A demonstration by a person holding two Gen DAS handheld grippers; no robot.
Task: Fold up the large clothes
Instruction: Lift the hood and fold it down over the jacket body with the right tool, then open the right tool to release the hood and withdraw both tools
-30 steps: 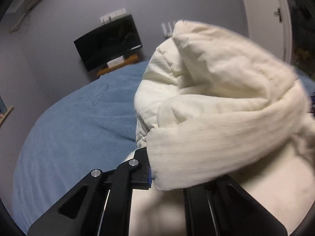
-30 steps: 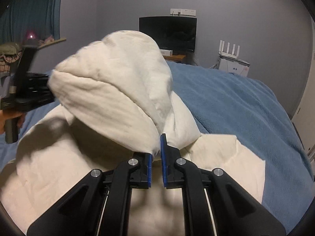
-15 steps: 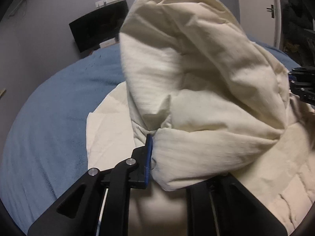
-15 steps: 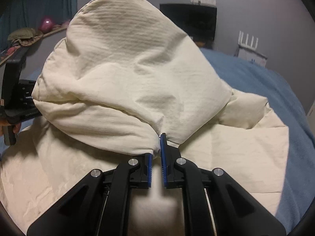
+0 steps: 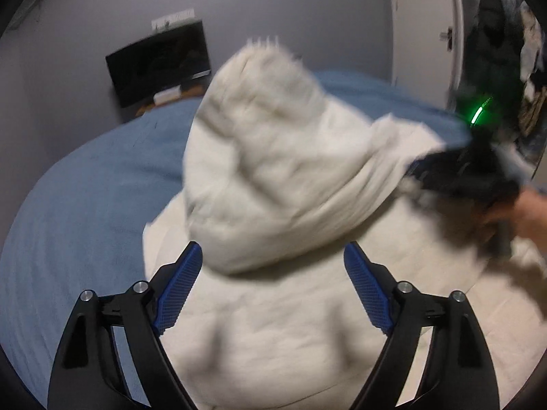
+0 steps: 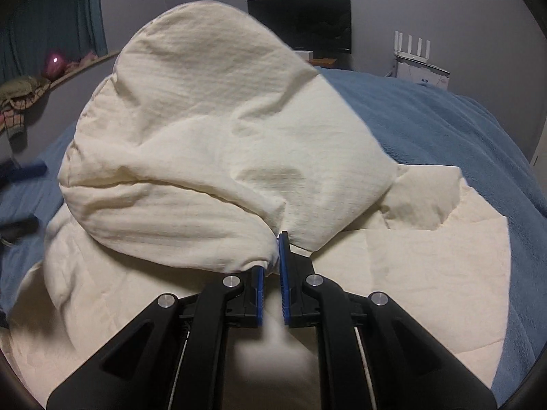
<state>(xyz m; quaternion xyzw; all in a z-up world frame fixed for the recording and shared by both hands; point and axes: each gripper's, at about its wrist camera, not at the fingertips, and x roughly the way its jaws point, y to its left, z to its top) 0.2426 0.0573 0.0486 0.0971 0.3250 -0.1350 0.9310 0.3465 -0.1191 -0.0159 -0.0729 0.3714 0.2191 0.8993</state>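
Observation:
A large cream quilted garment [image 5: 273, 177] lies on a blue bed, its near part lifted into a puffed fold [image 6: 212, 157] over the flat part [image 6: 427, 266]. My left gripper [image 5: 273, 266] is open, its blue pads wide apart, with the blurred fold just ahead of it and not held. My right gripper [image 6: 277, 249] is shut on the edge of the cream fold and holds it above the flat layer. The right gripper also shows in the left wrist view [image 5: 471, 177], blurred, at the fold's far right end.
The blue bedspread [image 6: 444, 130] surrounds the garment. A dark TV [image 6: 301, 20] and a white router [image 6: 413, 48] stand by the far wall. A shelf with clutter [image 6: 37, 82] is at left. A white door [image 5: 424, 24] is at right.
My left gripper has opened and let go of the fold, which now sags ahead of it. My right gripper stays shut on the fold, which has dropped lower.

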